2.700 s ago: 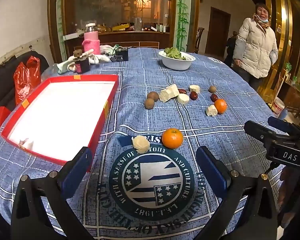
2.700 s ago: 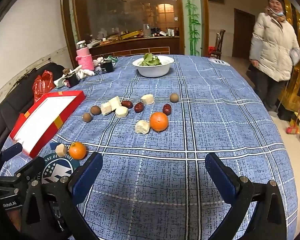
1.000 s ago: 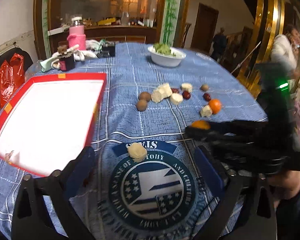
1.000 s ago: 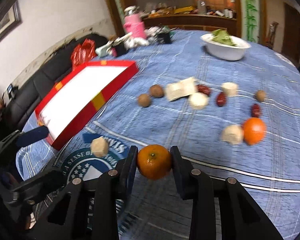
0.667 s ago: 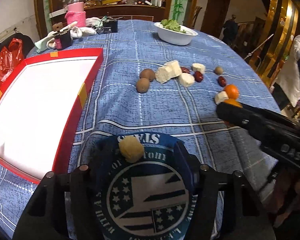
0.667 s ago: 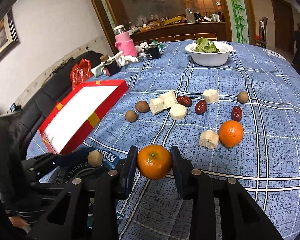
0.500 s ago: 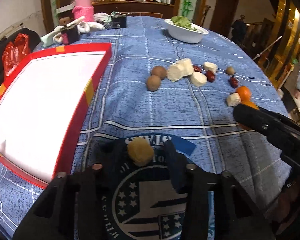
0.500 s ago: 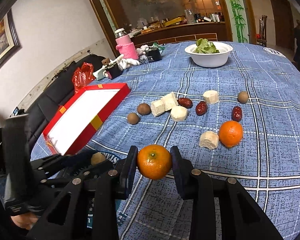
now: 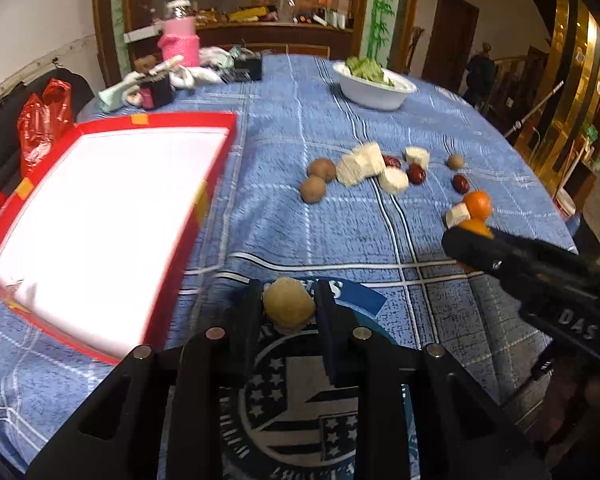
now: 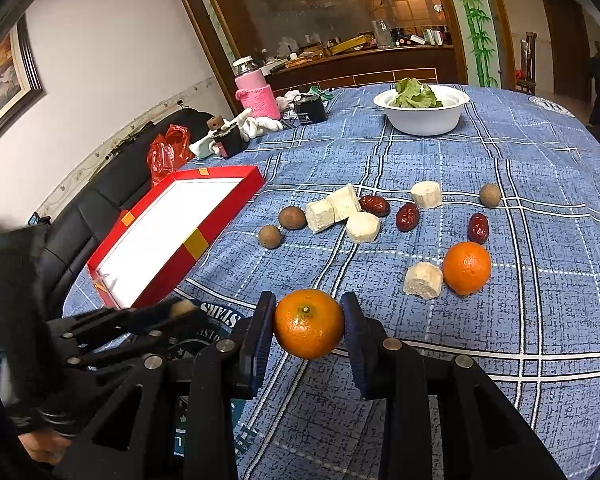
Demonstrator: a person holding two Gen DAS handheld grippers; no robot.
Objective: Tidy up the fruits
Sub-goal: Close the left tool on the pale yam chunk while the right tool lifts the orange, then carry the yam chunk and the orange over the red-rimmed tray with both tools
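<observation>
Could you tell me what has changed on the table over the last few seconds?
The right tool picked the near orange off the cloth and holds it. The left tool went from wide open to closing around the pale chunk. The red box and remaining fruit stayed put.

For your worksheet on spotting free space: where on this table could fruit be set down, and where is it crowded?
Free: the white floor of the red box; bare cloth between the box and the two brown fruits; cloth before the white bowl. Crowded: the cluster from white chunks to loose orange.
</observation>
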